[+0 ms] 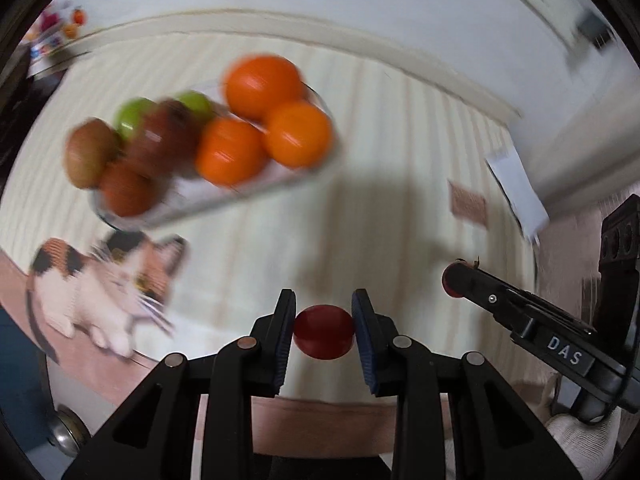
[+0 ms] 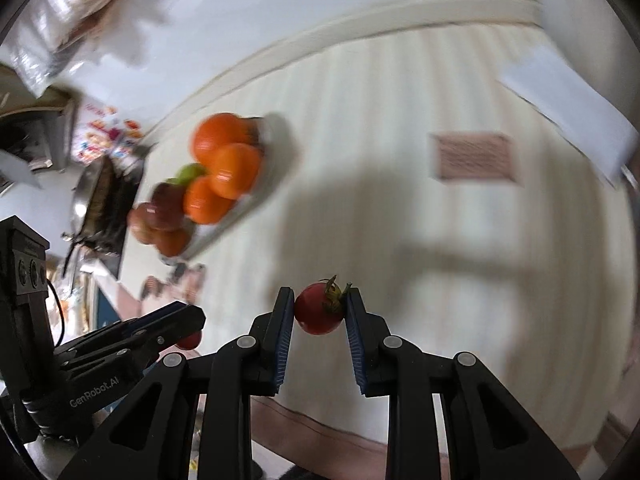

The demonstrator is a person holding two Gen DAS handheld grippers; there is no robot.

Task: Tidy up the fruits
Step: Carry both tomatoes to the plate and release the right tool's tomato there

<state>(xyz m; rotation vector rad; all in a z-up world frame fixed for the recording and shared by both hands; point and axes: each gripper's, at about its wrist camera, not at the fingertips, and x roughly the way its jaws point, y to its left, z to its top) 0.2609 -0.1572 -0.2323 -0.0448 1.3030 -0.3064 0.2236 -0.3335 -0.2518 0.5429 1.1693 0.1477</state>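
My left gripper (image 1: 324, 320) is shut on a small red tomato (image 1: 324, 332), held above the cream striped cloth. My right gripper (image 2: 320, 312) is shut on a second red tomato with a green stalk (image 2: 318, 314). In the left wrist view the right gripper (image 1: 460, 280) shows at the right edge with its tomato. In the right wrist view the left gripper (image 2: 188, 326) shows at lower left. A glass dish (image 1: 256, 196) holds three oranges (image 1: 264, 88), green fruits (image 1: 134, 114), and brown and reddish fruits (image 1: 90, 152). The dish also shows in the right wrist view (image 2: 236, 208).
A cat picture (image 1: 108, 280) lies on the cloth left of my left gripper. A white paper (image 1: 516, 188) and a small pink card (image 2: 474, 156) lie to the right. A metal pan and clutter (image 2: 100, 196) stand beyond the dish.
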